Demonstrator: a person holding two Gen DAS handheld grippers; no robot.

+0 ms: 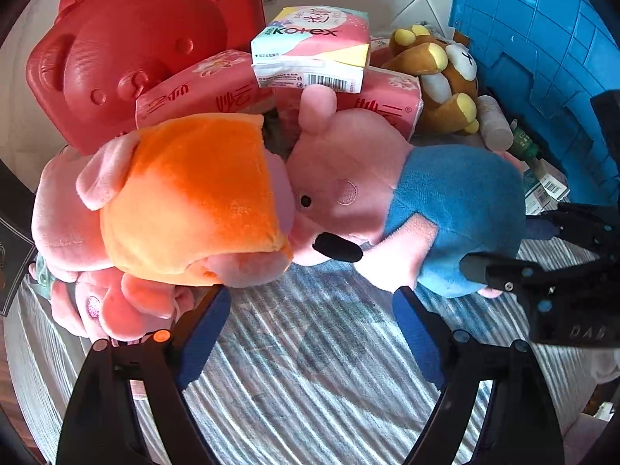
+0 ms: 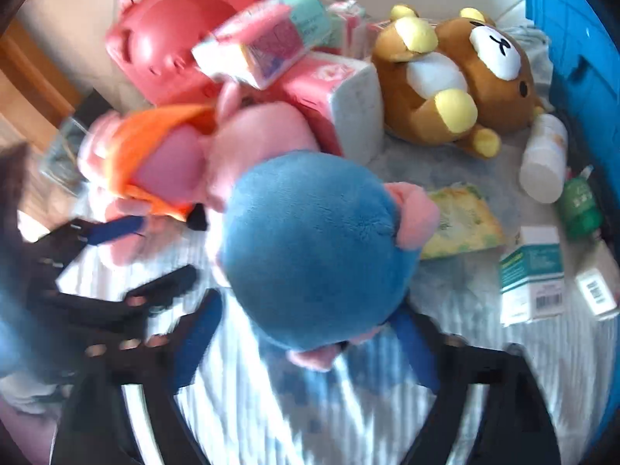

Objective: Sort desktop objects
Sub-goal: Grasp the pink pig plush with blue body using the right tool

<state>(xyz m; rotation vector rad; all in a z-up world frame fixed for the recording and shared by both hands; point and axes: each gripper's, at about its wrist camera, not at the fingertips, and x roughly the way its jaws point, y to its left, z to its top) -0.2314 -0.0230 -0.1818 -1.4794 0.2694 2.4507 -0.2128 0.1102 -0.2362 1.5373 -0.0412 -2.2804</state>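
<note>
A pink pig plush in an orange dress (image 1: 186,193) lies head to head with a pink pig plush in a blue dress (image 1: 457,209) on a striped cloth (image 1: 310,368). My left gripper (image 1: 312,294) hovers open just in front of both pigs, with only cloth between its blue pads (image 1: 209,333). In the blurred right wrist view, my right gripper (image 2: 310,306) straddles the blue-dressed pig's (image 2: 317,248) round body. Its right pad (image 2: 414,345) sits at the plush's edge and the left one stands slightly off. The plush rests on the cloth. The left wrist view shows the right gripper (image 1: 503,242) at the pig's lower body.
Behind the pigs stand a red bear-shaped case (image 1: 128,50), pink tissue packs (image 1: 209,97) and a Kotex pack (image 1: 310,46). A brown bear plush (image 2: 445,85), a white bottle (image 2: 542,159), a green bottle (image 2: 579,205) and small boxes (image 2: 531,271) lie beside a blue basket (image 1: 542,58).
</note>
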